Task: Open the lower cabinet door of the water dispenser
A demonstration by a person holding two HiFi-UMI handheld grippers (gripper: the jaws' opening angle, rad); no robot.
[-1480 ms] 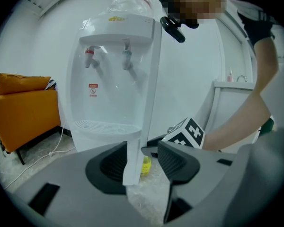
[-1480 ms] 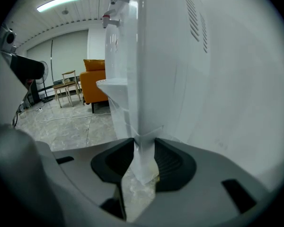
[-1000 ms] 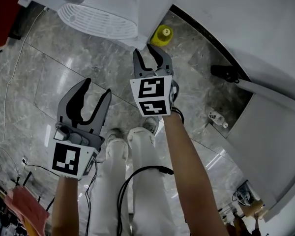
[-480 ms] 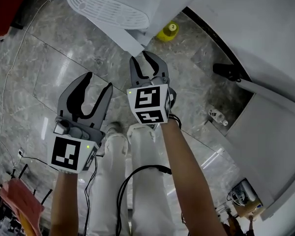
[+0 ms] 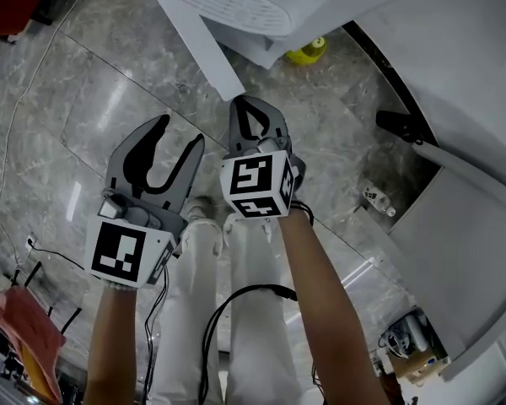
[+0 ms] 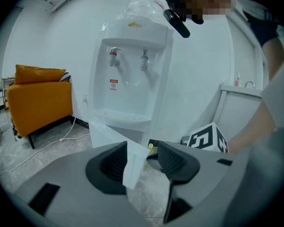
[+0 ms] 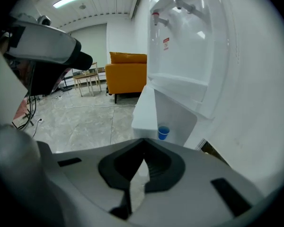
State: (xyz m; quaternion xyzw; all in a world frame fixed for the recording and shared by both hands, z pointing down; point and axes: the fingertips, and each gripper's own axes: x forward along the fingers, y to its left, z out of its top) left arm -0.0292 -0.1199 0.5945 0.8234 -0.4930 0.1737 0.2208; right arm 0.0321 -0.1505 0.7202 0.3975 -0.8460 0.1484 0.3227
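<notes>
The white water dispenser [image 6: 132, 74] stands ahead, its drip tray [image 5: 228, 2] at the top of the head view. Its lower cabinet door [image 5: 212, 53] hangs swung out towards me, and a blue cup [image 7: 164, 133] shows inside the cabinet. My right gripper [image 5: 248, 102] is shut with nothing between its pads, its tips just short of the door's free edge [image 7: 144, 110]. My left gripper [image 5: 179, 132] is open and empty, left of the right one. In the left gripper view the door [image 6: 132, 162] shows edge-on beyond the left gripper [image 6: 142, 157].
A yellow object [image 5: 308, 53] lies on the floor beside the dispenser. A white counter [image 5: 481, 74] with a black fitting [image 5: 401, 125] curves along the right, with a small bottle [image 5: 375, 199] below. An orange sofa [image 6: 38, 96] stands left, and a cable [image 5: 34, 74] crosses the marble floor.
The right gripper's jaws were open by the door's edge and are now shut on nothing. The door stands further out, and both grippers have drawn back from the dispenser.
</notes>
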